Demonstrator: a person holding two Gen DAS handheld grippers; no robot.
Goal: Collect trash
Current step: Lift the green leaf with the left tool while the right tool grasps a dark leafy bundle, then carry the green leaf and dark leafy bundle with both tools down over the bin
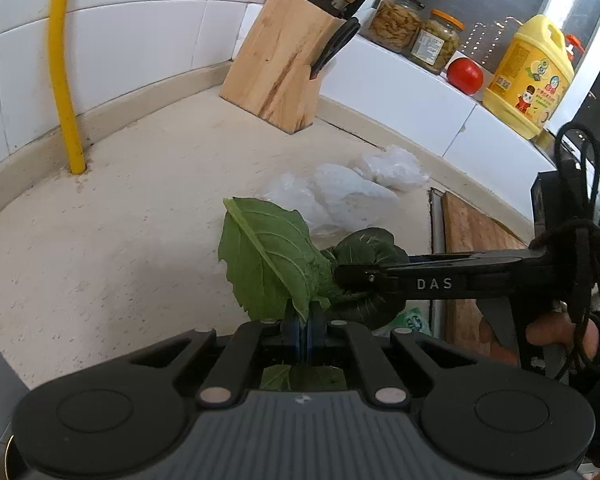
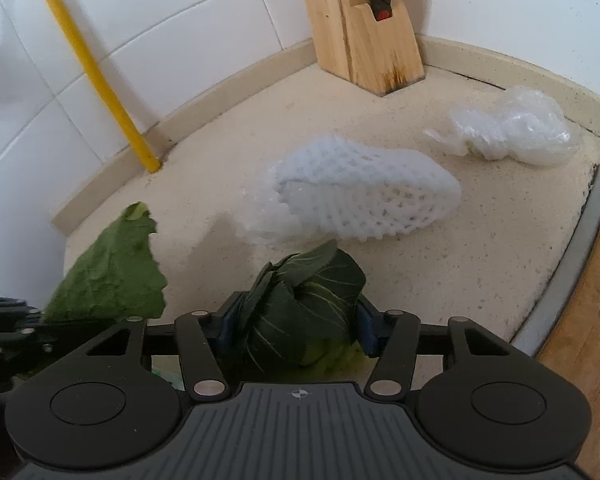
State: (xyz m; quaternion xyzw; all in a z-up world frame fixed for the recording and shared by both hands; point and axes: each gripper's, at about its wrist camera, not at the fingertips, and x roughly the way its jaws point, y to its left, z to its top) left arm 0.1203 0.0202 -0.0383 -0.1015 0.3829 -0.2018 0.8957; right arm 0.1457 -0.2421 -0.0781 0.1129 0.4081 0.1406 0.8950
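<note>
Green leaf [image 1: 268,256] pinched in left tool [image 1: 302,330]; dark leaf bundle [image 2: 304,312] between right tool [image 2: 296,330]

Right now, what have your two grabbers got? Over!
Left gripper shut on light green leaf. Right gripper closed around dark leafy bunch. Foam net and plastic wrap left on counter. Nothing blocking.

Both grippers: black linkage arms, silver pivot pins, blue pads, ribbed grey housing. Right gripper [image 1: 342,276] has white "DAS" lettering and a black cord [image 1: 588,248] knotted round its body.
</note>
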